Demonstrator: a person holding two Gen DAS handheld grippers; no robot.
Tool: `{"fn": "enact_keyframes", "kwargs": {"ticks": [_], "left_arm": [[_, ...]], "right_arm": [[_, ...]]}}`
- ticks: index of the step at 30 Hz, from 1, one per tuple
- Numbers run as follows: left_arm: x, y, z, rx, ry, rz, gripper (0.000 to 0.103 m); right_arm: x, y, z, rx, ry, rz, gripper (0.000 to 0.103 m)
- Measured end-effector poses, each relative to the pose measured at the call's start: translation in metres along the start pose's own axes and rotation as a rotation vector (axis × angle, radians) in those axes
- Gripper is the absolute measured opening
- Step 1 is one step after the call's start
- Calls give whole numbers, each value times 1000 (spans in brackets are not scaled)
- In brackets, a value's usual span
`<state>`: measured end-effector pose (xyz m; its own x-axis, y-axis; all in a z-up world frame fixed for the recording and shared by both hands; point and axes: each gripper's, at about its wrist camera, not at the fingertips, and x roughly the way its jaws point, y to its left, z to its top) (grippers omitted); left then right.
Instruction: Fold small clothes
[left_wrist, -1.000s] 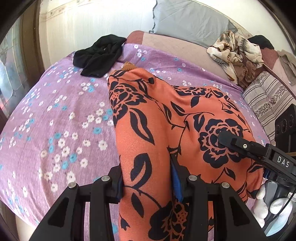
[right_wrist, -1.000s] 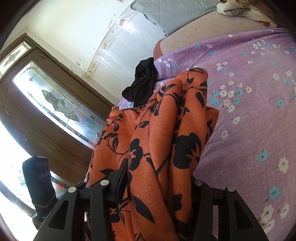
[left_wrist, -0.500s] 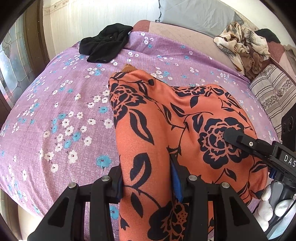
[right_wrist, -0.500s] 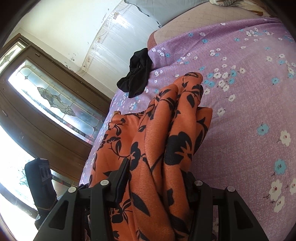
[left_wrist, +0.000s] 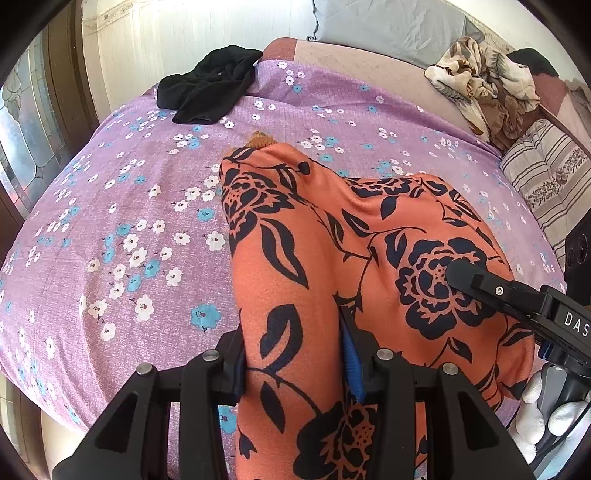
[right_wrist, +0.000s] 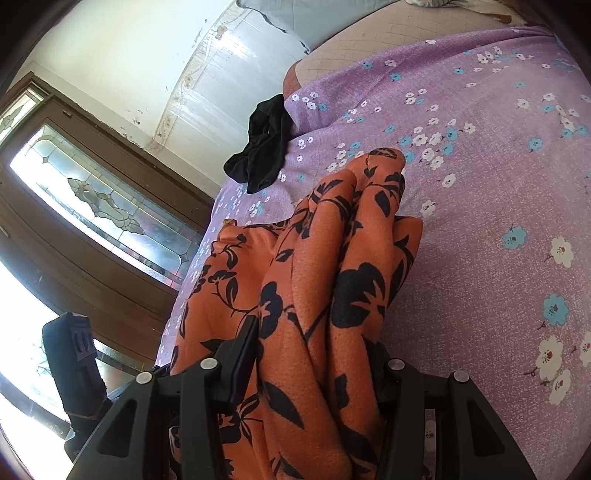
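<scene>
Here, the left gripper (left_wrist: 295, 363) pinches a fold of the orange floral garment (left_wrist: 369, 258), which drapes across the purple flowered bedspread (left_wrist: 110, 240) toward 12 o'clock. The right gripper (right_wrist: 314, 354) clamps a bunched edge of the same cloth. At 11 o'clock in the left wrist view lies a black garment (left_wrist: 210, 88); at 1 o'clock, a crumpled beige patterned cloth (left_wrist: 484, 81); at 3 o'clock, a striped pillow (left_wrist: 546, 181). Nothing lies against the garment's far end.
</scene>
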<state>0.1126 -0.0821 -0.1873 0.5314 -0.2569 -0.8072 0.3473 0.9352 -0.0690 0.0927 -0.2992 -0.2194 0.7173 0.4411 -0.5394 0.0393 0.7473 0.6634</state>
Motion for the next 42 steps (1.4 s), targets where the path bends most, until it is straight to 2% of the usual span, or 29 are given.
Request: {"fn": "enact_keyframes", "kwargs": {"ticks": [13, 17, 22, 26, 35, 39, 42], "left_arm": [[19, 2, -3, 3, 19, 8, 45], [20, 4, -4, 2, 24, 22, 52], [18, 4, -5, 15, 28, 48, 59], [12, 1, -7, 41, 17, 76, 60], [-7, 5, -14, 50, -3, 101, 60], [-16, 10, -18, 42, -14, 106, 60], [-24, 13, -21, 35, -26, 112, 61]], "right_arm": [[11, -14, 0, 30, 10, -43, 50], [11, -17, 0, 54, 20, -47, 50], [9, -18, -1, 80, 43, -90, 58], [1, -14, -4, 66, 41, -117, 59], [-40, -2, -20, -1, -35, -171, 60], [-65, 10, -28, -51, -98, -158, 61], [-85, 25, -35, -87, -169, -112, 61]]}}
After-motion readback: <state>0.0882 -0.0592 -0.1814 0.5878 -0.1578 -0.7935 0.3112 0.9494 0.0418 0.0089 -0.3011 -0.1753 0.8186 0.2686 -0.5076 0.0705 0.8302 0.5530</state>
